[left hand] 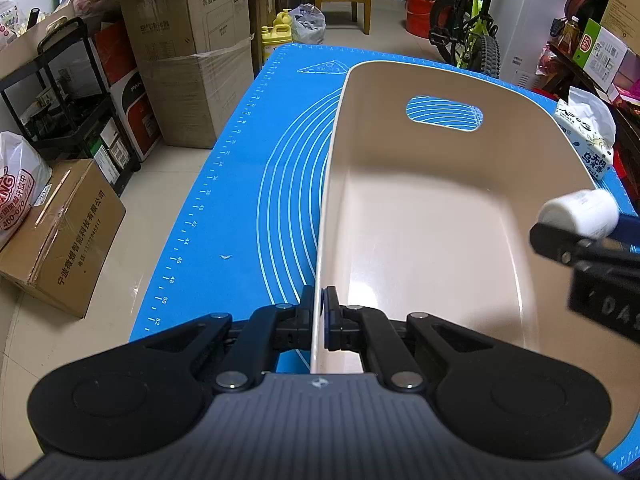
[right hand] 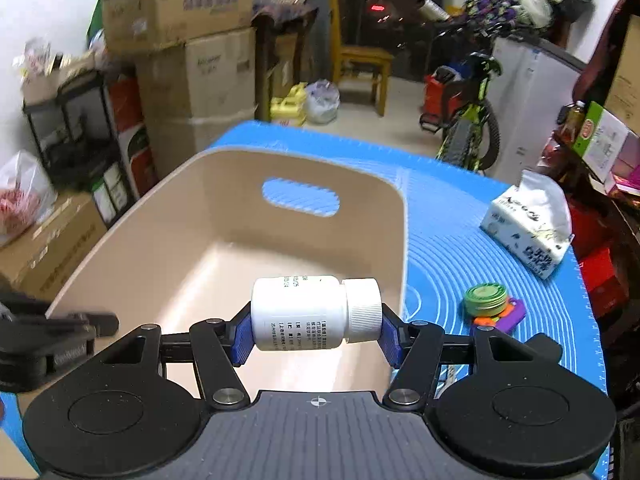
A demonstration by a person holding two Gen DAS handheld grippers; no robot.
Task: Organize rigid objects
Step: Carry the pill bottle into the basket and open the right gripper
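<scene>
A beige plastic bin (left hand: 432, 216) with a handle slot stands on the blue mat. My left gripper (left hand: 320, 312) is shut on the bin's near left wall, one pad inside and one outside. A white pill bottle (right hand: 316, 312) with a ribbed cap lies sideways between the blue pads of my right gripper (right hand: 318, 326), which is shut on it end to end, above the bin's (right hand: 200, 248) near part. In the left wrist view the same bottle (left hand: 580, 212) and the right gripper show at the right edge, over the bin's right rim.
A tissue pack (right hand: 528, 232) lies on the blue mat (right hand: 460, 240) right of the bin. A green round tin (right hand: 486, 300) sits on a purple and orange item near the right gripper. Cardboard boxes, a black rack, a chair and a bicycle stand around the table.
</scene>
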